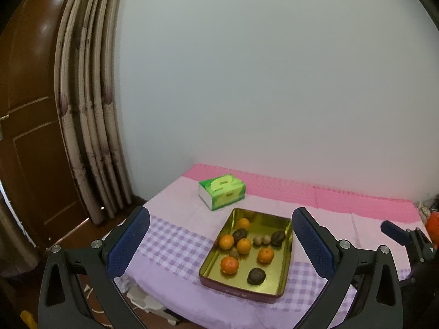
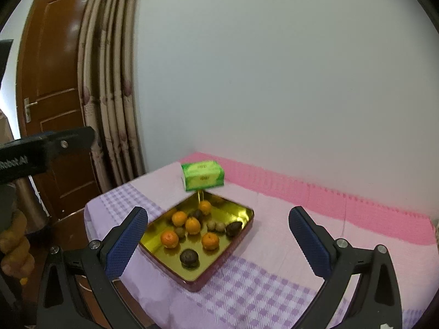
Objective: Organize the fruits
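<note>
two pairs of blue-padded jaws, both spread wide, nothing held. left gripper [image 1: 221,245] and right gripper [image 2: 218,242] raised above the near edge of the bed, neither touching anything. ahead and below, between the pads of each: shallow rectangular gold-lined metal tin [image 1: 285,267] on the lilac checked cloth [image 1: 170,244], holding five small round orange tangerines [image 1: 230,264], three dark wrinkled brown fruits [image 1: 256,275] and a few small tan round ones [image 1: 261,240], all loose and mixed. tin's long axis running away from the jaws, skewed leftward in the right view. probably left gripper nearer, tin squarely ahead of it. beyond the tin, just apart, green cardboard tissue box [image 1: 222,191].
</note>
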### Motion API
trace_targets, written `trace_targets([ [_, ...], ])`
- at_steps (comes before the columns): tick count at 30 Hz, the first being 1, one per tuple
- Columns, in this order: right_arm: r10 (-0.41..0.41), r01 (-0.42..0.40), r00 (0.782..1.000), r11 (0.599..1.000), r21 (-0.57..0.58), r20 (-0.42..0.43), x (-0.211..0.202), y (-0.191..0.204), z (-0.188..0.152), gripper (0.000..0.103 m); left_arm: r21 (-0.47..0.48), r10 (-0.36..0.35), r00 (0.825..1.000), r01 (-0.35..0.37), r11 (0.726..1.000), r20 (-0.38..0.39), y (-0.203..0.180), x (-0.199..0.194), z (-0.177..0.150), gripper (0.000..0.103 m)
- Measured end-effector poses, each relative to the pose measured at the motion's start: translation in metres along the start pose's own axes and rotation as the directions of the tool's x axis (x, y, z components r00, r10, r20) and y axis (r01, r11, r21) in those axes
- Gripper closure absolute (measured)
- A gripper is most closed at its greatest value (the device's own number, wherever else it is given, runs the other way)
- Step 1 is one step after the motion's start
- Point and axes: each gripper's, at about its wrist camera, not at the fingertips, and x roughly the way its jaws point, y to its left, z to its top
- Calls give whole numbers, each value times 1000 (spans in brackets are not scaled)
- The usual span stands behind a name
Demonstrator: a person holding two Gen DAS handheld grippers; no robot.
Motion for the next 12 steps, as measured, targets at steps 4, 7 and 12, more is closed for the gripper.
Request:
trace_targets([
  [4,-36,37,998,999,25,-57,12,-29,-15,1,23,26,1000,-26,999,-3,-5,10,-3,0],
  [7,-86,89,992,995,34,-92,20,-58,-28,1,52,46,999,-46,998,-11,-11,17,-6,0],
  [12,-181,195,967,979,66,-180,39,-121,-54,1,78,55,997,-52,996,-46,-18,28,-6,0],
])
